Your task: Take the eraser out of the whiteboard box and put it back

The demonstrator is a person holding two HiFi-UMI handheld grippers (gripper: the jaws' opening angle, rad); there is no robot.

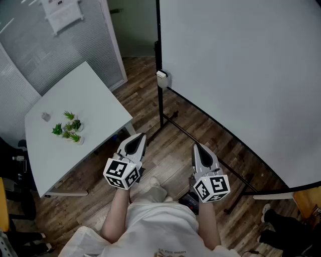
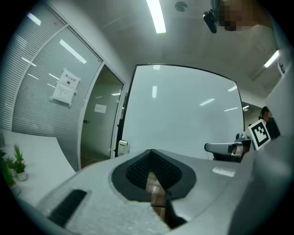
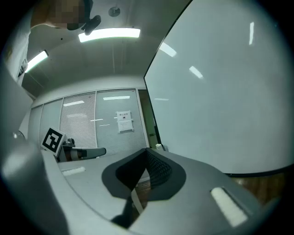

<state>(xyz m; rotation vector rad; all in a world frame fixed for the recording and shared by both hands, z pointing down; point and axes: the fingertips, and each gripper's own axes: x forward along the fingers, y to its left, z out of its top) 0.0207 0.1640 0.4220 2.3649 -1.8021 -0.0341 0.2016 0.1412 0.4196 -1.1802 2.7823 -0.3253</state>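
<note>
Wood-plank flooring runs under a large whiteboard (image 1: 241, 75) on a black stand (image 1: 200, 139), in an office with blind-covered glass walls.

On the black post at the whiteboard's left edge sits the whiteboard box (image 1: 161, 79), small and white. It is too small in every view to tell whether the eraser lies inside, and no eraser shows anywhere else.

Well short of the whiteboard, low in the head view, the person holds 2 grippers side by side, both pointing level toward the board. The left gripper (image 1: 136, 138) is nearer the post side of the whiteboard. Its own view shows its tongs pressed together with nothing between them, and only a sliver of floor shows below the pads. The right gripper (image 1: 197, 148) hangs in front of the whiteboard's lower edge. Its tongs are likewise pressed together and empty. Each gripper is well apart from the box.

To the left of the whiteboard, beyond the post, stands a white table (image 1: 95, 95). A cluster of small green plants (image 1: 69, 126) sits on it, with a small grey object (image 1: 45, 116) just beside them, farther from the whiteboard. A paper notice (image 1: 62, 12) hangs on the glass wall to the left of the whiteboard, behind the table.
</note>
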